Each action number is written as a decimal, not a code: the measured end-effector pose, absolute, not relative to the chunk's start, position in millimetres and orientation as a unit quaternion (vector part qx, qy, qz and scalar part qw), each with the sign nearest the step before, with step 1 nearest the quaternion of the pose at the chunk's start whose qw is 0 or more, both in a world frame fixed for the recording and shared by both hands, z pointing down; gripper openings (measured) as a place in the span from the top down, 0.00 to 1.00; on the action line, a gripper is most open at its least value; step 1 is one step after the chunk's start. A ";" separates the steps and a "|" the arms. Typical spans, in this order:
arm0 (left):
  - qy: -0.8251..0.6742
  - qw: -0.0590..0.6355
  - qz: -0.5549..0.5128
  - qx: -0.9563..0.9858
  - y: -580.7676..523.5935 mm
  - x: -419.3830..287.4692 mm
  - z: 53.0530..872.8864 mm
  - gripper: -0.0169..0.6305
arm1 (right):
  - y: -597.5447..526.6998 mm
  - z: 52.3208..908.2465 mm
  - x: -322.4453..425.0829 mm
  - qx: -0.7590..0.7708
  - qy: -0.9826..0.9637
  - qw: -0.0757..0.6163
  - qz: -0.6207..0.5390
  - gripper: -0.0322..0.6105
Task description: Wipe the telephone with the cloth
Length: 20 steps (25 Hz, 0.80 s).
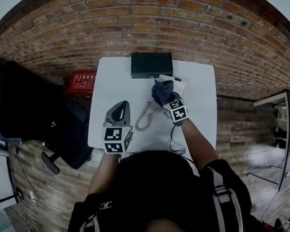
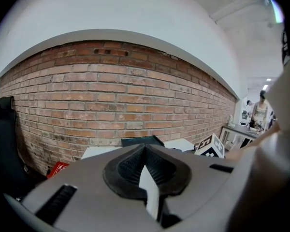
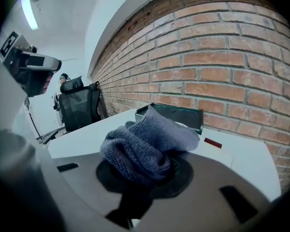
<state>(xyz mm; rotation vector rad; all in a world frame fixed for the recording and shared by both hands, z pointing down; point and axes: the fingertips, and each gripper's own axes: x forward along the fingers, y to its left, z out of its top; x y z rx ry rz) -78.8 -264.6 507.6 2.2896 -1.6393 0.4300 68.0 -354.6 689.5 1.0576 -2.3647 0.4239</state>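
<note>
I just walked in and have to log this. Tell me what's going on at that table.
A person holds a gripper in each hand at a white table. The right claw is shut on a bunched blue-grey cloth and holds it over the white telephone. I cannot tell whether the cloth touches it. The handset lies off the telephone on the table. The left claw is shut, empty and off to the side.
</note>
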 end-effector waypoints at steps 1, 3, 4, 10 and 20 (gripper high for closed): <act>-0.567 0.146 0.149 0.797 -264.7 -77.0 507.9 0.99 | -349.4 691.4 68.1 0.388 -0.871 0.258 0.157 0.87; -0.562 0.145 0.149 0.801 -264.8 -74.3 508.2 0.99 | -338.8 695.5 67.6 0.384 -0.870 0.267 0.155 0.87; -0.560 0.145 0.149 0.802 -265.0 -73.3 508.4 0.99 | -333.7 697.5 67.3 0.382 -0.870 0.273 0.152 0.87; -0.550 0.145 0.147 0.809 -267.2 -69.1 508.6 0.99 | -310.9 709.5 60.9 0.367 -0.870 0.303 0.125 0.87; -0.541 0.153 0.148 0.814 -264.6 -65.6 514.5 0.99 | -275.6 730.5 58.9 0.339 -0.860 0.352 0.148 0.87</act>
